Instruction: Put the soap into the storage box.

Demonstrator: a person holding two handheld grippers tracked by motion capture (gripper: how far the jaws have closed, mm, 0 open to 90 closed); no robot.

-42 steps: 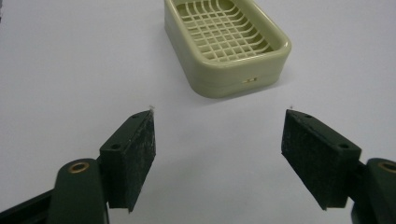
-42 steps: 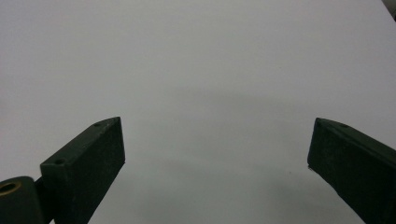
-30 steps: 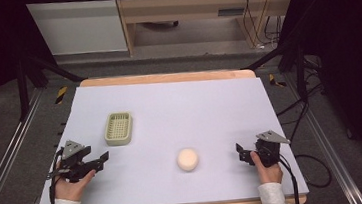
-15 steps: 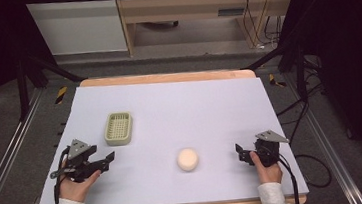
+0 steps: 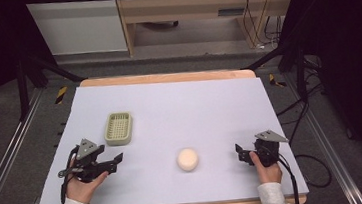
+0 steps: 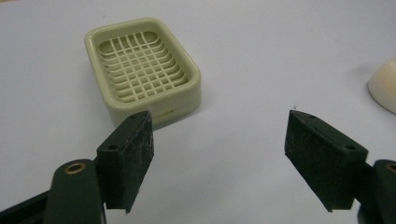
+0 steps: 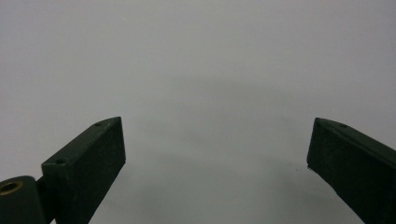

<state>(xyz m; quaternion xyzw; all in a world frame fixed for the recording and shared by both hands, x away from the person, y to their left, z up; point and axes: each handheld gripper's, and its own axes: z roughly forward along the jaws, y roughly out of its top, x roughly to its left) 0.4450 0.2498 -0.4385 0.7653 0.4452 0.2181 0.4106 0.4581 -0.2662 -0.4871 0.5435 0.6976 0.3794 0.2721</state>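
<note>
Left gripper (image 5: pixel 117 162) moved inward toward soap dish (image 5: pixel 118 127), jaws spread, right gripper (image 5: pixel 240 154) spread near table (image 5: pixel 209 99) edge, soap (image 5: pixel 187 159) between.

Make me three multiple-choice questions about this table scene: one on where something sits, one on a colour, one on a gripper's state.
1. Where is the soap bar?
A. in the dish
B. on the table, apart from the dish
C. held by a gripper

2. What colour is the soap dish?
A. pale green
B. red
C. black

3. The left hand-held gripper is:
A. shut on the dish
B. shut and empty
C. open

Answers: 1 B, it lies on the bare mat; 2 A, its grid is green; 3 C, its jaws stand wide apart.
</note>
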